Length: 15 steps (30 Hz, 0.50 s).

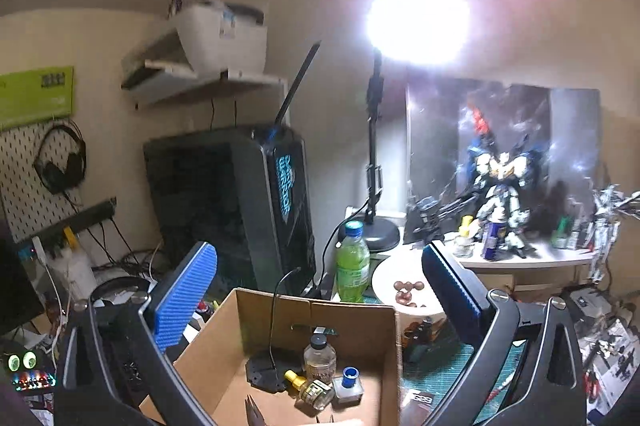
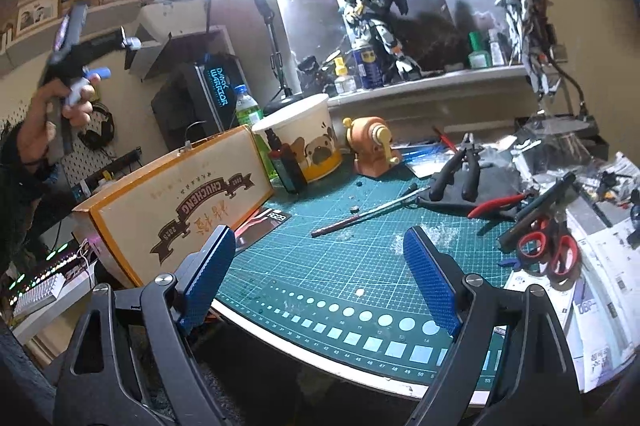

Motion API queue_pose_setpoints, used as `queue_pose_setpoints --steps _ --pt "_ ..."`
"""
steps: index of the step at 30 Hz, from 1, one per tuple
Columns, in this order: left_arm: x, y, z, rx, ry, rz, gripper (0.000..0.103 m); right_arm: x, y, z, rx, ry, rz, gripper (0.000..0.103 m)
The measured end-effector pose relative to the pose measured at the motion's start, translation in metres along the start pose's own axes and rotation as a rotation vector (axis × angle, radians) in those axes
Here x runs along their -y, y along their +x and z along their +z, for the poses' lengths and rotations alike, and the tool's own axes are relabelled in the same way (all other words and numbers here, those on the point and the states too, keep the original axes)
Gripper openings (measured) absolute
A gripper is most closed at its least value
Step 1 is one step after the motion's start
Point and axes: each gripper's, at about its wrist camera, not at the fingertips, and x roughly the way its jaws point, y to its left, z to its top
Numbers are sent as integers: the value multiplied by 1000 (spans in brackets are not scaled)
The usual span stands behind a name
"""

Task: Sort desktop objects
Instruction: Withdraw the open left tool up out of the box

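Observation:
My left gripper [image 1: 320, 290] is open and empty, held above an open cardboard box [image 1: 352, 310]. Inside the box lie a clear glass bottle [image 1: 319, 356], a yellow-capped bottle [image 1: 310, 388], a blue-capped bottle [image 1: 349, 382] and a black stand [image 1: 266, 370]. My right gripper [image 2: 318, 272] is open over the near edge of the green cutting mat [image 2: 340, 266], holding nothing. The same box [image 2: 180, 201] stands at the mat's left. On the mat lie a thin rod [image 2: 360, 216], black pliers [image 2: 460, 171], red-handled cutters [image 2: 496, 203] and scissors [image 2: 548, 250].
A pug-print cup [image 2: 308, 141], a dark spray bottle [image 2: 286, 161], an orange crank sharpener [image 2: 374, 145] and a green drink bottle [image 1: 352, 262] stand at the back. Model robots [image 2: 376, 9] fill a shelf. A hand [image 2: 52, 121] holds the other gripper high left. Papers [image 2: 600, 266] cover the right side.

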Motion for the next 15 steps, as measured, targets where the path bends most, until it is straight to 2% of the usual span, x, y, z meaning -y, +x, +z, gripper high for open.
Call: queue_pose_setpoints --steps 5,11,15 --pt "11 -34 -10 13 13 14 103 -7 -12 4 9 -22 2 85" --pt "20 -44 -48 -106 -73 -82 103 -11 -28 8 23 -45 -15 86" --pt "38 -46 -76 -141 -60 -100 103 -11 -36 9 21 -51 -33 87"
